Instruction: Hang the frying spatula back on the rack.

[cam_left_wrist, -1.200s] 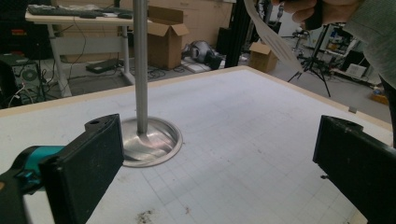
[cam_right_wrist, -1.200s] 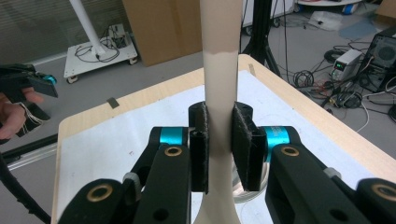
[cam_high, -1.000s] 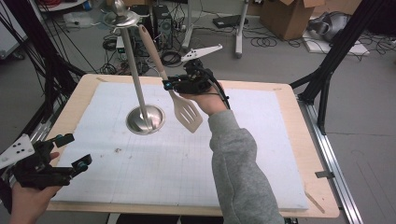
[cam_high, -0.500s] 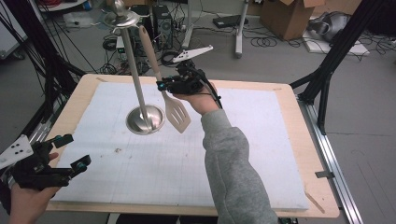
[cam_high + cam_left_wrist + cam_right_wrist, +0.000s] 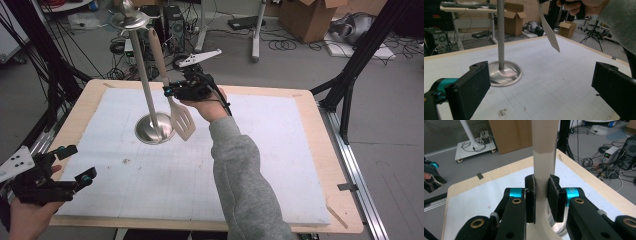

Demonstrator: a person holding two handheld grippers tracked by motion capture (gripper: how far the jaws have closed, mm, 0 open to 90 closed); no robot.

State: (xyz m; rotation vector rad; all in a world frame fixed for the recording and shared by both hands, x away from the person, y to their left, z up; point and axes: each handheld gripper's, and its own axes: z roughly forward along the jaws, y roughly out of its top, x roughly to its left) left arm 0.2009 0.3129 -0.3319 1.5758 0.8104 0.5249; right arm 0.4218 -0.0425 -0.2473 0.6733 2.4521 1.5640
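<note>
Two grippers are at work over the white mat (image 5: 260,165). Right gripper (image 5: 172,91) is clamped on the neck of a cream spatula (image 5: 181,120), its pads (image 5: 554,197) pressing both sides of the handle; the spatula hangs upright above the mat, its slotted blade just beside the round base of a metal stand (image 5: 152,131), its handle rising near the stand's pole. Left gripper (image 5: 75,162) hovers at the mat's near left corner, jaws spread wide with nothing between them.
</note>
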